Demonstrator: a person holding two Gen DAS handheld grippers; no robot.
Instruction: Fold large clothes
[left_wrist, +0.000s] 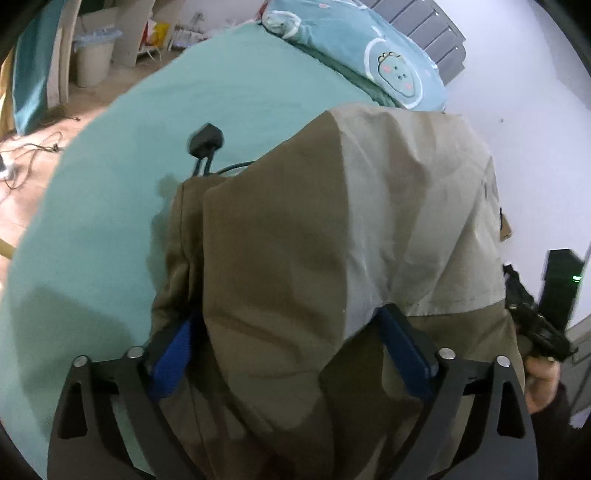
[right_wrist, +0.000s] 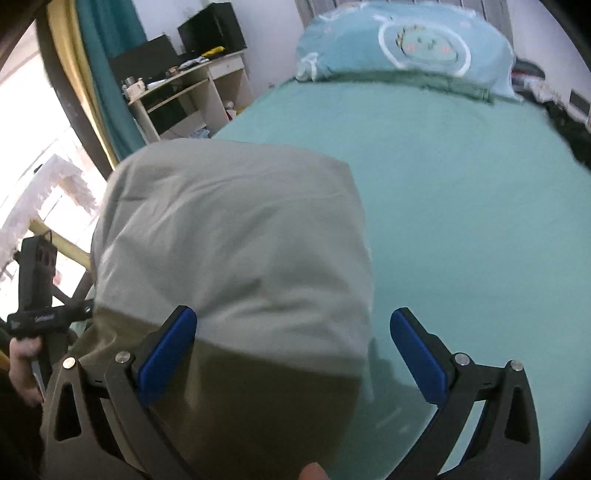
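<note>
A large olive and light-grey garment (left_wrist: 332, 229) lies folded on the green bed sheet (left_wrist: 129, 192). My left gripper (left_wrist: 291, 350) is open, its blue pads (left_wrist: 173, 362) set on either side of the garment's near edge, with cloth lying between them. In the right wrist view the same garment (right_wrist: 236, 240) shows at the left. My right gripper (right_wrist: 295, 354) is open over its near right corner, the left pad (right_wrist: 166, 354) on the cloth and the right pad (right_wrist: 417, 362) over the sheet. Each view shows the other gripper held in a hand at its edge.
A blue cartoon pillow (right_wrist: 406, 44) lies at the head of the bed. A black plug and cable (left_wrist: 205, 142) rest on the sheet beyond the garment. A desk with shelves (right_wrist: 184, 92) and a bin (left_wrist: 92, 59) stand beside the bed.
</note>
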